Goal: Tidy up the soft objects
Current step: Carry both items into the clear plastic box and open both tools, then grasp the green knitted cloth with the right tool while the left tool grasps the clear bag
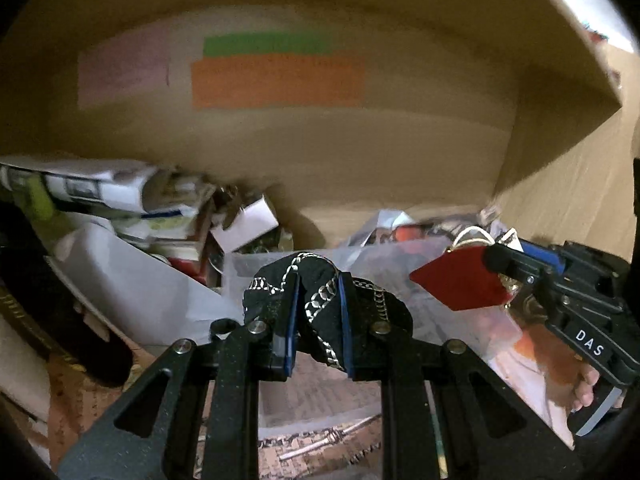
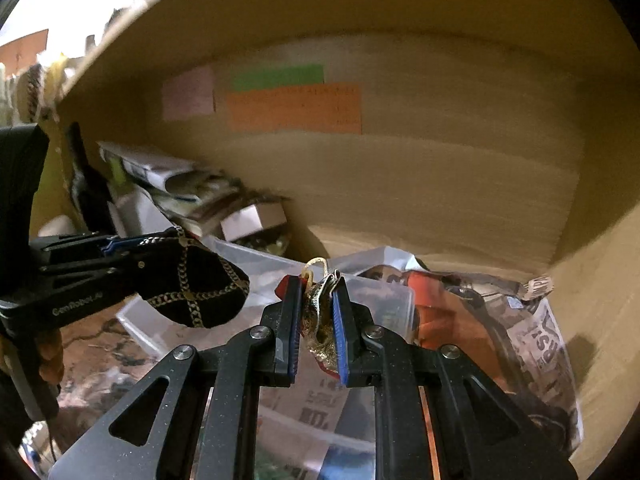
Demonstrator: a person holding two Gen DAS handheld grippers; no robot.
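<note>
- Three paper labels are stuck to the back wall of the cardboard box (image 2: 440, 184): one pink label (image 2: 188, 93), one green label (image 2: 278, 76), one orange label (image 2: 295, 109); their writing is too blurred to read
- Left gripper (image 1: 318, 320), lettered "GenRobot.ai" on its side in the right wrist view, is clamped on one black pouch with gold chain trim (image 1: 320, 292), held above a clear plastic container (image 2: 256, 268)
- Right gripper (image 2: 318, 320), lettered "DAS" in the left wrist view, is closed on one red pouch with gold trim (image 1: 460, 280), just right of the black pouch, apart from it
- Crumpled newspaper (image 2: 536, 344) fills the box's right corner
- Open room lies between the pouches and the back wall
</note>
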